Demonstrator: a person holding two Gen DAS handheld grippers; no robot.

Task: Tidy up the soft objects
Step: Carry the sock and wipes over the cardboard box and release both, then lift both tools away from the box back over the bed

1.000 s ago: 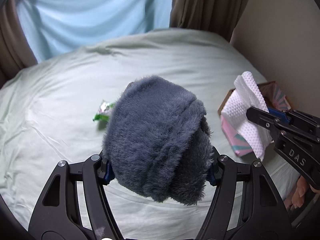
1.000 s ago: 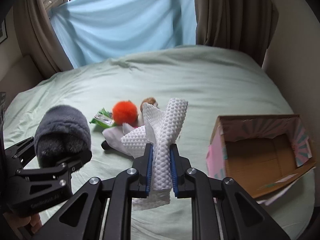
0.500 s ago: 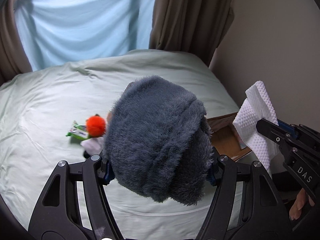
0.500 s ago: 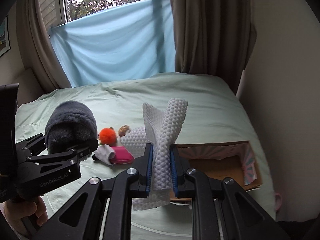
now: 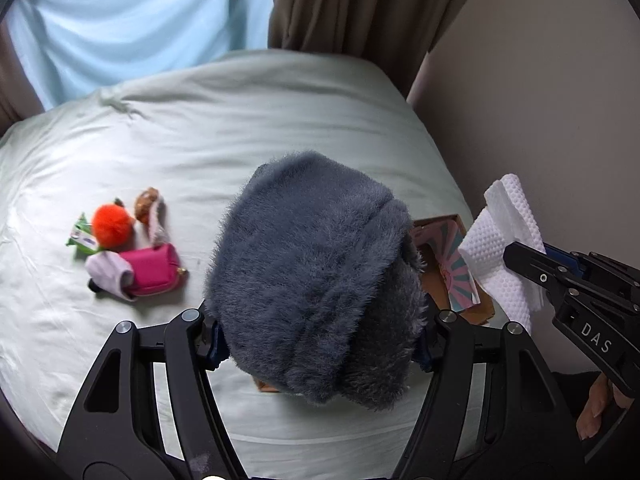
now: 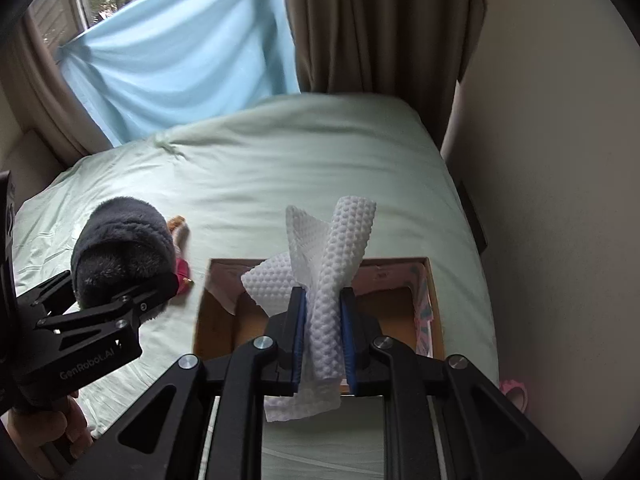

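White waffle cloth [image 6: 334,280] was pinched between the right gripper [image 6: 323,340] fingers, hanging above the open cardboard box [image 6: 216,320] on the bed [image 6: 280,168]; its free ends flared up toward 12 o'clock and a tail drooped below the fingers. Grey furry item [image 5: 316,280] was clamped in the left gripper [image 5: 316,344], held off the bed at roughly 9 o'clock of the box in the right wrist view. My read: drop-off step, cloth first. To do it well, lower the right gripper until the drooping tail is inside the box walls, then open; releasing high risks the light cloth catching on the rim or on the inner flap. Keep the left load wide of the opening until the right side clears, since the two grippers sat close. Cloth looked thin, embossed and limp, loosely rolled, so it should collapse flat. Furry item was bulky, dense pile, wider than the fingers' span, and may need a push to seat. Box interior looked bare, patterned pink lining on the walls. Leftovers at 9 o'clock on the bed: orange pom-pom [image 5: 112,226], pink pouch [image 5: 154,270], pale cloth [image 5: 108,276], green packet [image 5: 80,238], small brown piece [image 5: 146,204].
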